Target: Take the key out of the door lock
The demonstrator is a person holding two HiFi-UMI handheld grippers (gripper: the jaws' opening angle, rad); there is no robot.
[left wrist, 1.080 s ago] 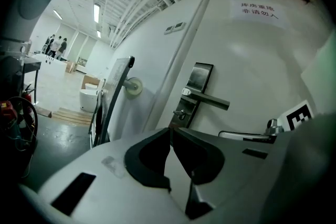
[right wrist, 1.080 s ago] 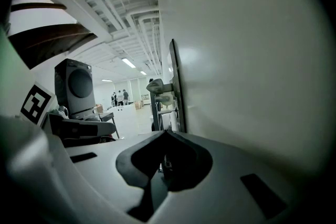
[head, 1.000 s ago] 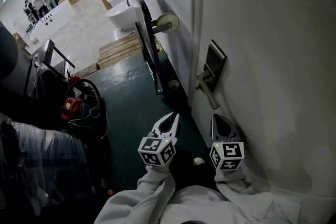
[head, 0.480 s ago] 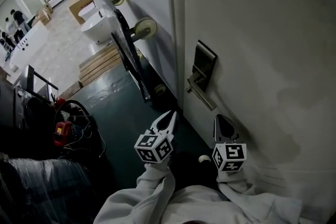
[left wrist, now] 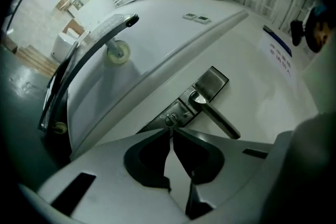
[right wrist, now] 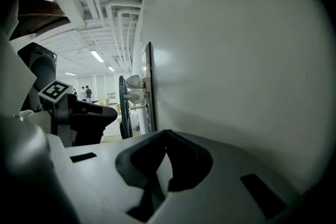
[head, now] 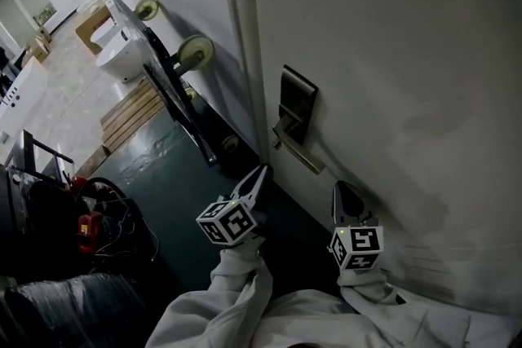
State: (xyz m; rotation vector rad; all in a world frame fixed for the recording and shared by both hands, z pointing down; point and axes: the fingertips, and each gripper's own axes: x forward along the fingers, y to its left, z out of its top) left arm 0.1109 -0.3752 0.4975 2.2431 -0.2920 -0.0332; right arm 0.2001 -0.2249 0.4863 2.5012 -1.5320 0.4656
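Two tools are in view, the left tool (head: pixel 261 170) and the right tool (head: pixel 339 190). One door (head: pixel 391 53) carries one lock plate (head: pixel 295 98), one lever handle (head: pixel 298 152) and one lock cylinder (left wrist: pixel 171 119). Far left stand two pale wheels, a nearer wheel (head: pixel 194 51) and a farther wheel (head: pixel 148 9), and one wooden pallet (head: pixel 129 114).

Head view, steeply downward, shares the door handle (head: pixel 298 157) (left wrist: pixel 218 118) with left gripper view.

we can read nothing here: the white notice (left wrist: pixel 278 55) with a blue band on the door (left wrist: pixel 247 86) carries print too small for us.
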